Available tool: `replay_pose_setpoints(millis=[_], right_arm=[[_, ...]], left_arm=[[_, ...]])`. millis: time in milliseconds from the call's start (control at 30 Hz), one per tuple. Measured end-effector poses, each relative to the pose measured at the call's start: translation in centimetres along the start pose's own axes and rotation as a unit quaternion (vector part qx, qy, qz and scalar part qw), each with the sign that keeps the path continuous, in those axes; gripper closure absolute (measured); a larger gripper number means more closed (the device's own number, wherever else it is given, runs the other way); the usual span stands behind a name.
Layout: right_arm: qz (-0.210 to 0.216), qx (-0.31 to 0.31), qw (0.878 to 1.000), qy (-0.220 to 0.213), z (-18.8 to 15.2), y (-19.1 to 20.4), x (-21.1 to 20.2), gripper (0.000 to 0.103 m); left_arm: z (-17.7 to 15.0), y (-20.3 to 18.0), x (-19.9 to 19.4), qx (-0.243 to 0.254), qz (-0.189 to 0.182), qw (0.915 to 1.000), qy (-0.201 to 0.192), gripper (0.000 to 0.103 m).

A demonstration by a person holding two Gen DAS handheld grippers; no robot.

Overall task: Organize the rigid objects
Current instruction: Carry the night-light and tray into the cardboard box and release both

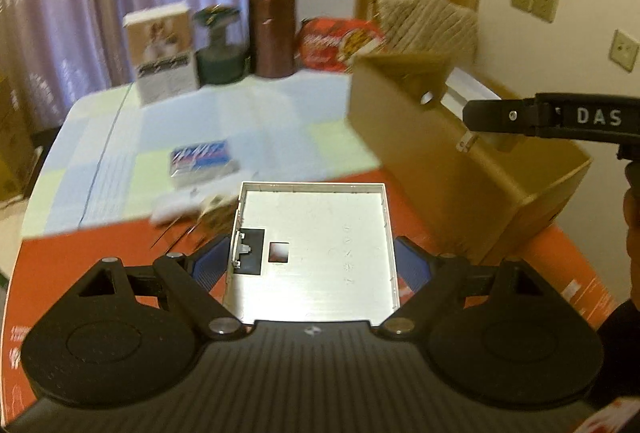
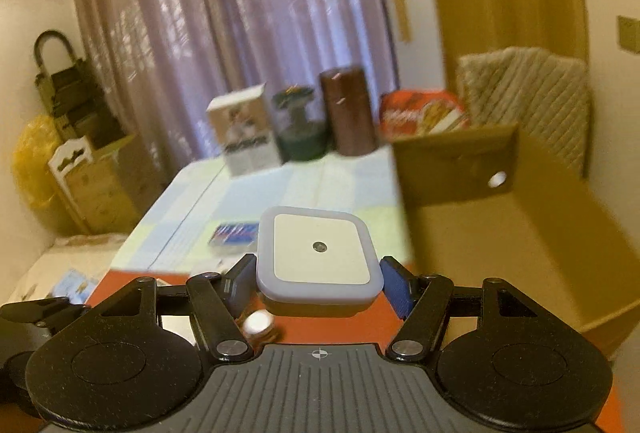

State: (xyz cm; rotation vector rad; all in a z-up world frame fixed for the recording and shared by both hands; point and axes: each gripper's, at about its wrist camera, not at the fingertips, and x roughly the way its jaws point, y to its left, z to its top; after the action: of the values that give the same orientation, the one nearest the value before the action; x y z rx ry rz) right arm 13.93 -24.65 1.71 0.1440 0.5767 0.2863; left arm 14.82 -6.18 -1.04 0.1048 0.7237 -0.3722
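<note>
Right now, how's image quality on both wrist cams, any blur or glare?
Left wrist: motion blur on the table items and cardboard box; glare across the silver tray held in the left gripper. Right wrist: background smeared, box edges soft; the white square device in the right gripper stays fairly sharp. Both show fisheye bending.

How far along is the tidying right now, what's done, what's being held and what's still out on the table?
Done: cannot tell; the cardboard box interior is hidden. In hand: the left gripper is shut on a white square tray; the right gripper is shut on a square night light, beside the box. Left: a blue card pack and small white items lie loose on the table.
</note>
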Motion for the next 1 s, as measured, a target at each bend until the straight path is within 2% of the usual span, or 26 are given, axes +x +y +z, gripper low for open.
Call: replay_pose_setpoints(millis=[233, 467, 667, 1000], right_arm=[[-0.06, 0.03, 0.998, -0.003, 3.2, -7.6, -2.5, 0.04], [-0.092, 0.066, 0.993, 0.013, 2.8, -14.0, -3.1, 0.04], [-0.095, 0.097, 0.991, 0.017, 2.0, -17.2, -3.1, 0.04], [-0.092, 0.114, 0.989, 0.019, 1.5, -19.1, -2.9, 0.04]], left_arm=[[4.2, -5.6, 1.3, 0.032, -0.046, 0.9983, -0.017, 0.018], [7.4, -11.0, 4.3, 0.061, -0.085, 0.9942, -0.021, 0.018], [8.5, -14.5, 7.0, 0.108, -0.095, 0.9896, -0.009, 0.018], [7.9, -16.4, 8.6, 0.146, -0.096, 0.9846, -0.009, 0.018]])
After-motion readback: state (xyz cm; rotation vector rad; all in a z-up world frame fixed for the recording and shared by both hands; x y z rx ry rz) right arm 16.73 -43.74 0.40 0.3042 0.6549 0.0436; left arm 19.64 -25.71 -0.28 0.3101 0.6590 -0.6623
